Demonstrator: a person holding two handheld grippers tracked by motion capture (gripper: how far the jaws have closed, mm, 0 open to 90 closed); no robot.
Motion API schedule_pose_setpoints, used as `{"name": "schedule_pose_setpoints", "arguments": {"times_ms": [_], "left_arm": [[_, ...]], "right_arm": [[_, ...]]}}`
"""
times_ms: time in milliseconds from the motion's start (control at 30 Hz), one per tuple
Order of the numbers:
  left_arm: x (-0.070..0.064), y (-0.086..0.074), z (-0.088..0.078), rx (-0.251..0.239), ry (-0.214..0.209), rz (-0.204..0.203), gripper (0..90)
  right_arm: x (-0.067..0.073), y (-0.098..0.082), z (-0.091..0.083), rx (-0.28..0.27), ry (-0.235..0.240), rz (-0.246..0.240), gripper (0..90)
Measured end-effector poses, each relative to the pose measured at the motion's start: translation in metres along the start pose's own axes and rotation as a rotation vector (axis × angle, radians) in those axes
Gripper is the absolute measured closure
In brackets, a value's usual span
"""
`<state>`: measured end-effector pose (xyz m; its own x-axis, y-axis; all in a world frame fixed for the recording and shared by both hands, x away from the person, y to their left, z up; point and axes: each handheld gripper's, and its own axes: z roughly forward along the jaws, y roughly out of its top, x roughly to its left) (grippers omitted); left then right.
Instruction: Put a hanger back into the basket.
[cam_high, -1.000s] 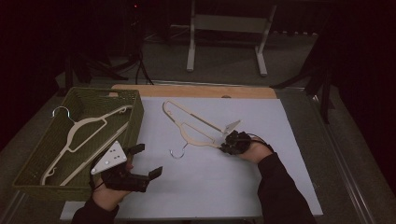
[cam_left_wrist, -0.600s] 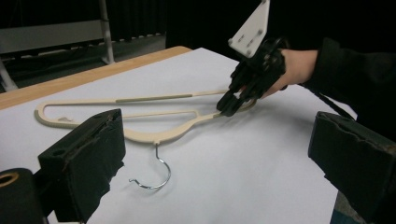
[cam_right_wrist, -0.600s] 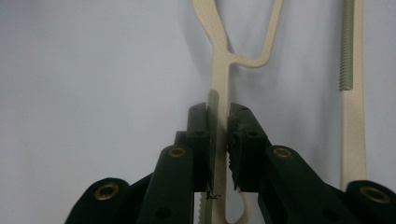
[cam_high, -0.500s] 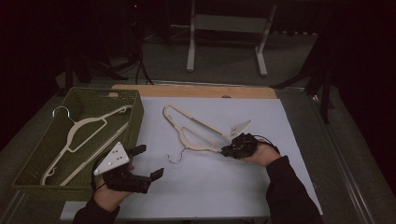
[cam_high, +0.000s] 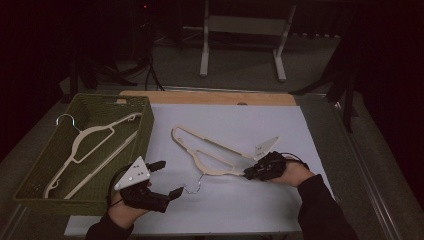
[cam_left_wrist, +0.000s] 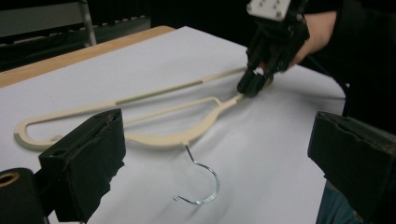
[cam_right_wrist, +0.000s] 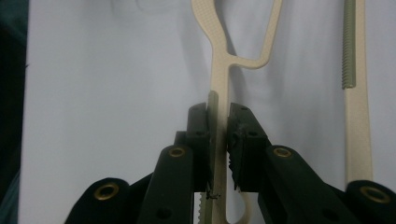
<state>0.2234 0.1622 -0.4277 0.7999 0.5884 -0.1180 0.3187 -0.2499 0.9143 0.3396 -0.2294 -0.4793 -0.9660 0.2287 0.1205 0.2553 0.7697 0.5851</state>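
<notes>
text: none legible | labels: none | brands: none | numbers: none

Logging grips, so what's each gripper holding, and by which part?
Right gripper clamps the cream hanger on the thin arm at its shoulder end. Left gripper holds nothing.

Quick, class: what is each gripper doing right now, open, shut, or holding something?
Left gripper: open, holding nothing, near the hook.
Right gripper: shut on the hanger at one arm's end.
</notes>
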Motion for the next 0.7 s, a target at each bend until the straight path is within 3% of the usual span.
{"name": "schedule_pose_setpoints", "arguments": {"times_ms": [267, 600, 633, 700], "left_arm": [[0.001, 0.000, -0.002, -0.007, -0.004, -0.012, 5.0], [0.003, 0.001, -0.004, -0.018, 0.000, -0.022, 5.1], [0.003, 0.001, -0.004, -0.021, 0.003, -0.025, 5.0], [0.004, 0.001, -0.005, -0.024, 0.003, -0.029, 5.0]], "right_arm": [[0.011, -0.015, -0.002, 0.030, 0.046, -0.049, 79.3], [0.013, -0.033, 0.010, 0.118, 0.010, -0.044, 78.5], [0.013, -0.034, 0.009, 0.111, 0.013, -0.042, 76.1], [0.014, -0.033, 0.009, 0.110, -0.028, -0.026, 66.4]]}}
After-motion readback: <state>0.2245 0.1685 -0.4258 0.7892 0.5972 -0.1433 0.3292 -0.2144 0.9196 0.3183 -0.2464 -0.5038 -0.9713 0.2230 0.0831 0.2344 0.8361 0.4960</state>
